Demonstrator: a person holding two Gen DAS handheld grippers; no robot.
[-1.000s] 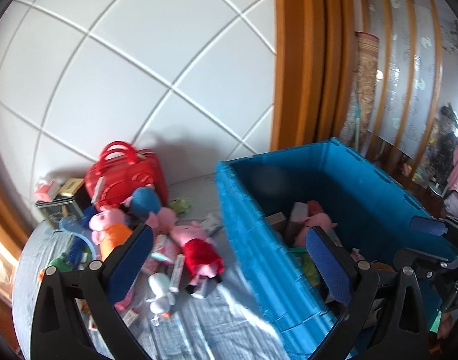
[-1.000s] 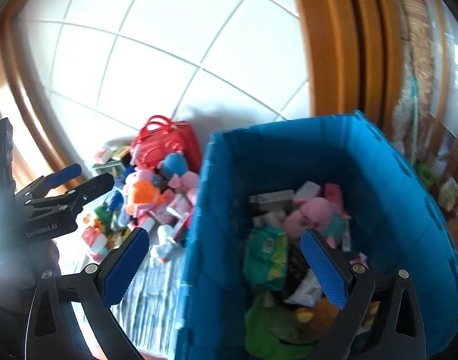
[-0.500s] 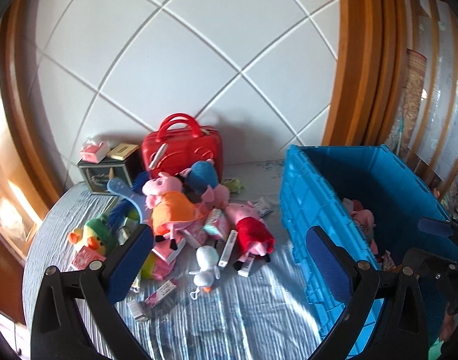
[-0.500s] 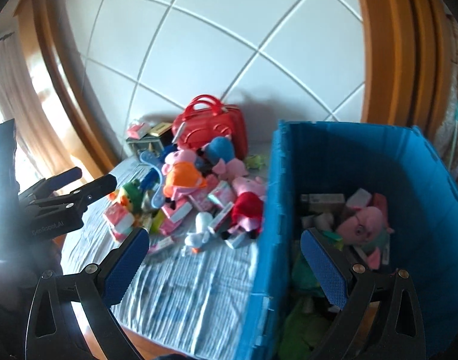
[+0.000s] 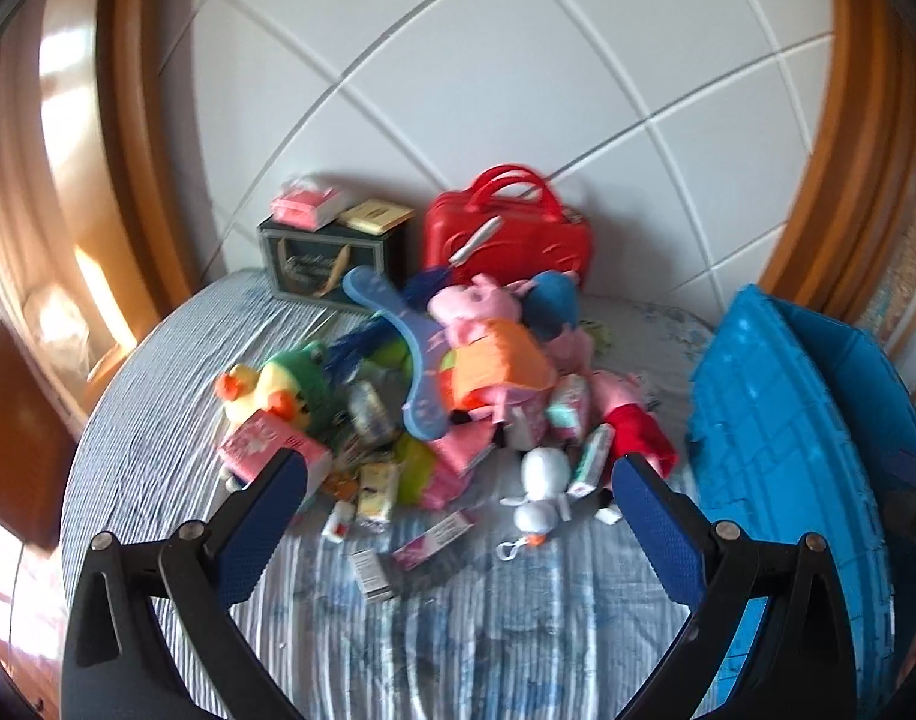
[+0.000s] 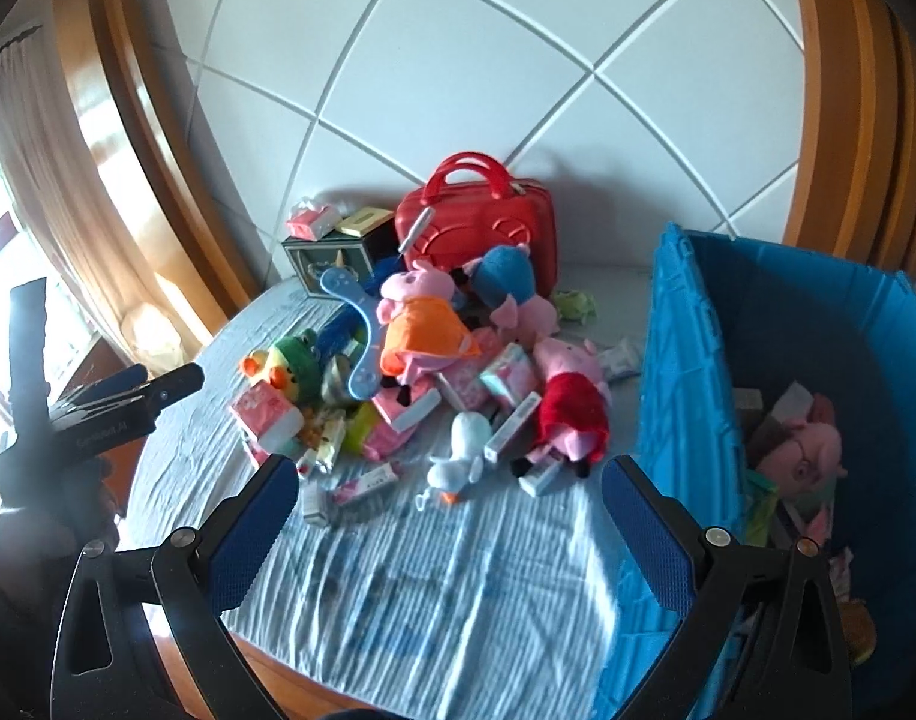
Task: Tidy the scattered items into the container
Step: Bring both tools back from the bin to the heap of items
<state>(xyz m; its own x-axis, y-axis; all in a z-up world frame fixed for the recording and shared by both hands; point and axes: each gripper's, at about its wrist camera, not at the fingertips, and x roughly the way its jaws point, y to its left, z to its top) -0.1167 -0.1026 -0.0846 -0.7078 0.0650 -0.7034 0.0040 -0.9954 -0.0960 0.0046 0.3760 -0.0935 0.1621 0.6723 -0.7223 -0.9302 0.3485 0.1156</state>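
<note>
Blue container [image 6: 685, 396] right of toy pile [image 5: 458, 384]; left gripper [image 5: 458, 480] and right gripper [image 6: 446, 480] level above bedspread [image 6: 458, 570], jaws spread, empty.

Plenty of open striped bedsheet [image 6: 458, 588] at 6 o'clock, nothing lying on it. The toy pile [image 6: 422, 372] clogs the middle, red case [image 6: 478, 240] behind it at 12. The blue crate [image 6: 685, 396] walls off 3 o'clock; its inside looks maybe half full, hard to tell.

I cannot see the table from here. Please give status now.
Left gripper open, empty; right gripper open, empty. Toy pile on striped cloth, outside blue plastic crate. Path clear.
</note>
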